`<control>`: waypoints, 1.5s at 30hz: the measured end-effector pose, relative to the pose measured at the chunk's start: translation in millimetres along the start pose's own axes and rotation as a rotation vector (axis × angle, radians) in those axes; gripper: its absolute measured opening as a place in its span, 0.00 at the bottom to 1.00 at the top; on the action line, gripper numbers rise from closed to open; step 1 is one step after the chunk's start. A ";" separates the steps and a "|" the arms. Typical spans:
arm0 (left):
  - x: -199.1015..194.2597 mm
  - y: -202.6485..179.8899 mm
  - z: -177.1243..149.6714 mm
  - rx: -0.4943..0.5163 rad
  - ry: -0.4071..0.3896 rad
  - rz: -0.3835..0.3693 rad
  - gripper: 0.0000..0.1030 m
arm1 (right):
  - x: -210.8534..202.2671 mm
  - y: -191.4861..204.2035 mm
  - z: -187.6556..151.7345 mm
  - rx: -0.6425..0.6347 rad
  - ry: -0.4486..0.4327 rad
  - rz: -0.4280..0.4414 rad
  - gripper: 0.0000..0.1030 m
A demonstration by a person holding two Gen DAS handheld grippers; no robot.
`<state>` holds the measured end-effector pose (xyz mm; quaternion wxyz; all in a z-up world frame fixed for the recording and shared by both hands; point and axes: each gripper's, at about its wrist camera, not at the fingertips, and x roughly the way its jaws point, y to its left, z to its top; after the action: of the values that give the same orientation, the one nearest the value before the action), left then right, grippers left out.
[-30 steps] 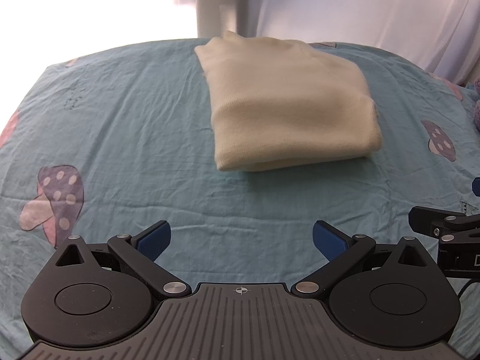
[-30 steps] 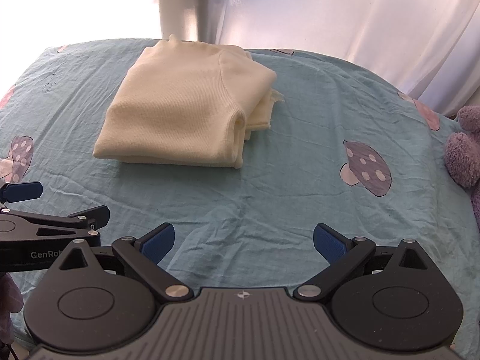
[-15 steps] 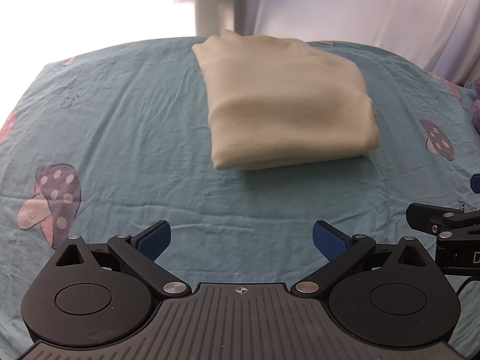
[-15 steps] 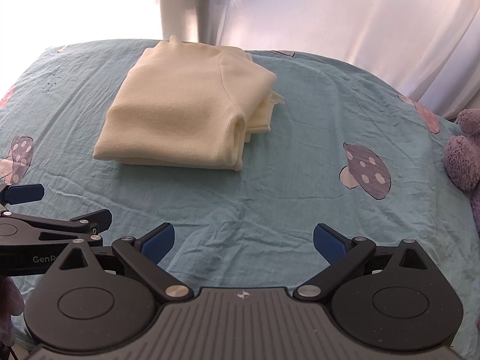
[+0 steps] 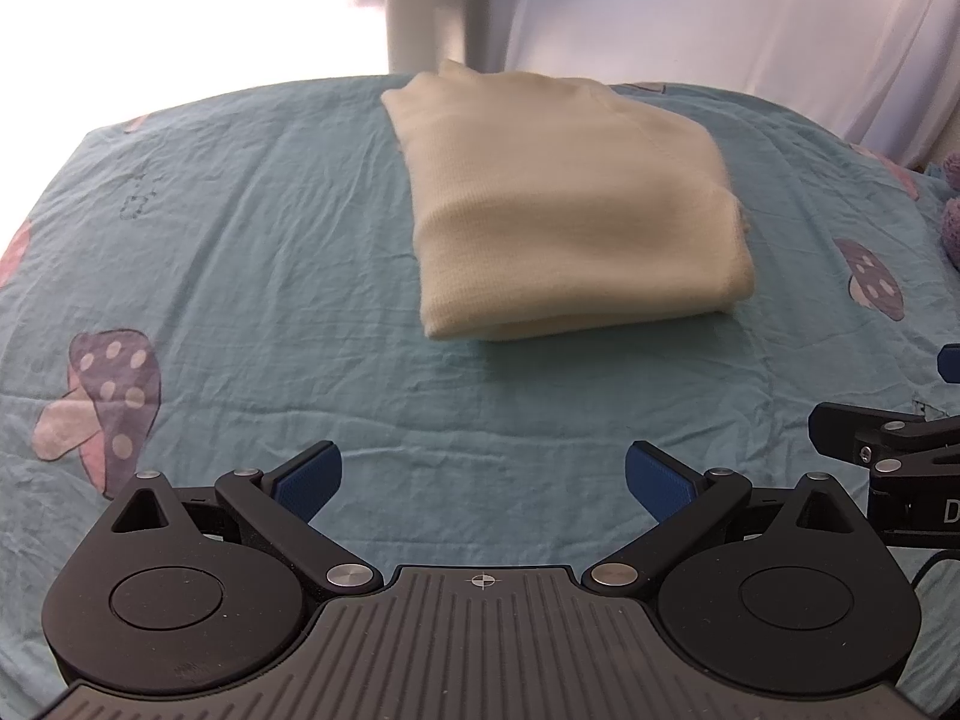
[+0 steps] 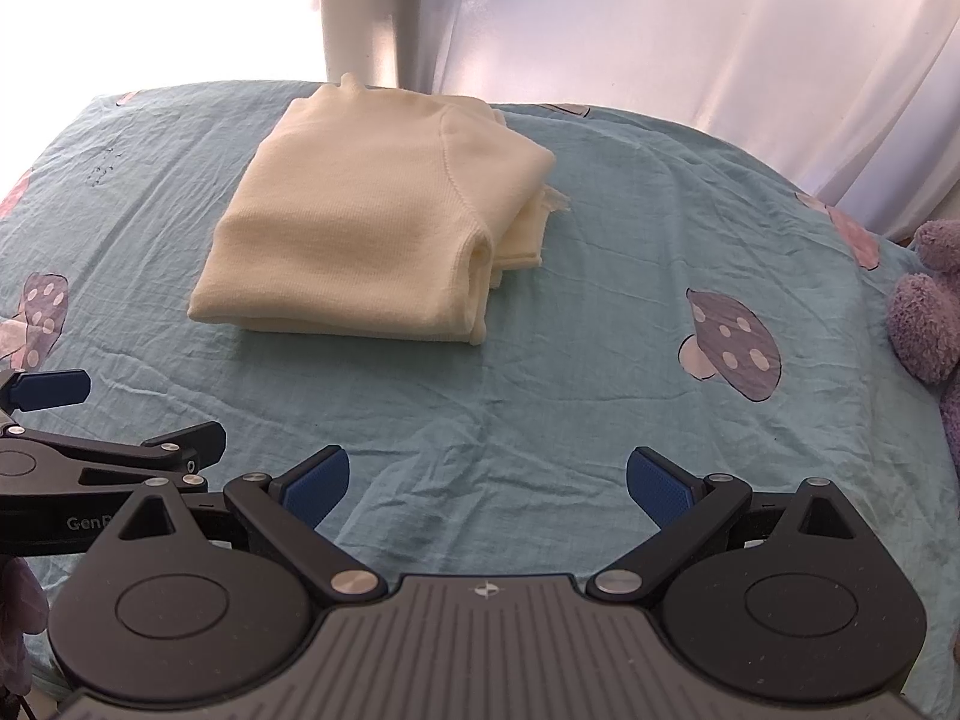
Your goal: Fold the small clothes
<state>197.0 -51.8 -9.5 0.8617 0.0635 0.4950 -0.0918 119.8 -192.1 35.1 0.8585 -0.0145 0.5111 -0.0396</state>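
The cream garment [image 5: 570, 222] lies folded on the bed [image 5: 240, 228], straight ahead of both tongs and well apart from them. From the left tongs [image 5: 480, 480] it sits ahead and a little right; from the right tongs [image 6: 486, 480] ahead and to the left — neither is clearly nearer. Both tongs are spread wide and hold nothing. The bundle's long axis runs away from the tongs, slanting slightly; its open layered edges [image 6: 522, 240] face right, the folded near edge towards the tongs. The fold looks finished — any further move would start at that near edge.
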 end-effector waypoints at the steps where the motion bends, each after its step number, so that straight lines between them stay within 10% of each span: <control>1: -0.2 0.1 -0.1 0.001 0.000 -0.001 1.00 | -0.1 -0.1 0.1 0.000 0.000 0.000 0.96; 45: 3.0 4.8 4.0 -0.024 0.001 -0.002 1.00 | 0.3 4.1 1.0 0.011 -0.002 -0.001 0.96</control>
<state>202.8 -48.2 -10.0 0.8621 0.0530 0.4965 -0.0866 121.0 -188.0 35.0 0.8589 -0.0101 0.5102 -0.0429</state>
